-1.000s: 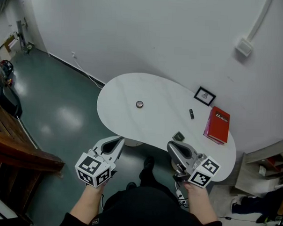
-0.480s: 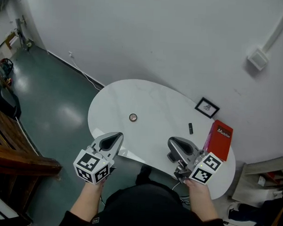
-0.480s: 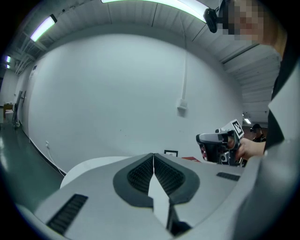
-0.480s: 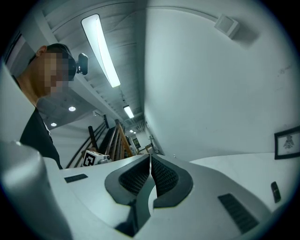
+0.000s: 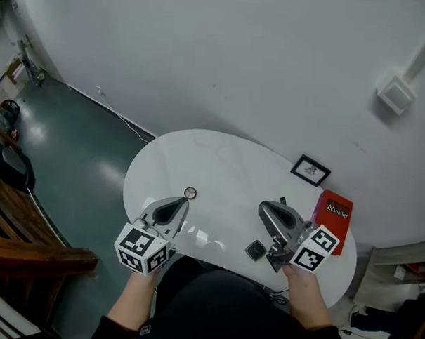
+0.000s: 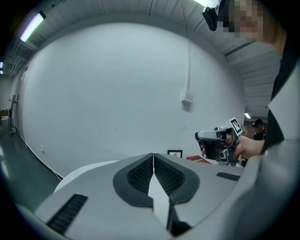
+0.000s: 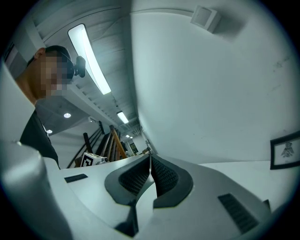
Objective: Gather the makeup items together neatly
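A small round makeup pot [image 5: 190, 193] lies on the white oval table [image 5: 220, 165], just beyond my left gripper [image 5: 176, 203]. A dark square compact [image 5: 255, 250] sits near the table's front edge, left of my right gripper [image 5: 266, 207]. A small black stick [image 5: 282, 201] peeks out behind the right gripper's tip. Both grippers hover over the near part of the table, shut and empty. The left gripper view shows its jaws [image 6: 153, 157] pressed together; the right gripper view shows the same [image 7: 150, 160].
A red book [image 5: 332, 213] lies at the table's right end, with a small framed picture [image 5: 310, 169] against the white wall behind it. Green floor and a wooden stair rail [image 5: 26, 241] lie to the left. The framed picture [image 6: 174, 153] also shows in the left gripper view.
Both grippers have come forward from in front of the table's edge to over its near part. The table now sits closer, and the square compact shows beside the right gripper.
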Tool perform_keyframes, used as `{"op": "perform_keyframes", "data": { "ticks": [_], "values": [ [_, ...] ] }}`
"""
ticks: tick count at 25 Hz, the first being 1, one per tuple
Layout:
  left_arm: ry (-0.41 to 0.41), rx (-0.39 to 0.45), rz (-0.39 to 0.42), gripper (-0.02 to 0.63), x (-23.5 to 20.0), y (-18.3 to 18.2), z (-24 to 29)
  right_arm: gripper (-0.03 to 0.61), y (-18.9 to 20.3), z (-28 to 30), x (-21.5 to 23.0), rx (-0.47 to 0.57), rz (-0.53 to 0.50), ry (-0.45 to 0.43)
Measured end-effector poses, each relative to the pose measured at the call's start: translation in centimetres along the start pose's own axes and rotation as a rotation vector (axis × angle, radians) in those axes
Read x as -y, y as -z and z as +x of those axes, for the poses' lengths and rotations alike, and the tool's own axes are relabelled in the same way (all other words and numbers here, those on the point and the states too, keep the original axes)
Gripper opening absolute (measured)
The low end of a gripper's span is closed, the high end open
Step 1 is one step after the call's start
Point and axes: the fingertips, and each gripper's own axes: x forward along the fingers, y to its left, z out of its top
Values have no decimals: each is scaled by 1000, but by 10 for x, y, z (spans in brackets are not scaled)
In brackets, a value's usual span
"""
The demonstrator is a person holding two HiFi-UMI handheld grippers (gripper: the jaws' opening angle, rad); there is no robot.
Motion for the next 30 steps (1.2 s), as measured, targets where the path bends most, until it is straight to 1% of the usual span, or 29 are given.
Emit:
{"op": "perform_keyframes", "data": {
  "ticks": [6,9,13,19,24,26,28,30],
  "values": [
    [37,-41,-7,14,-32,7,13,37,11,32,7,-16,31,33],
    [43,-65,16,14,-53,8,16,37,7,50,5,-2,42,41],
    [41,-73,33,14,-78,8,23,37,8,71,6,-28,26,51],
    [76,-89,42,14,-94,20,36,37,19,81,19,-36,63,109],
    [121,-112,43,17,-111,44,49,37,38,92,29,-63,92,163],
    [146,-129,42,35,-114,57,56,37,45,96,30,-70,95,182],
    [176,-148,43,86,-115,69,64,37,51,101,32,-75,101,195],
    [204,-162,45,104,-113,79,74,37,58,105,35,-83,111,200]
  ]
}}
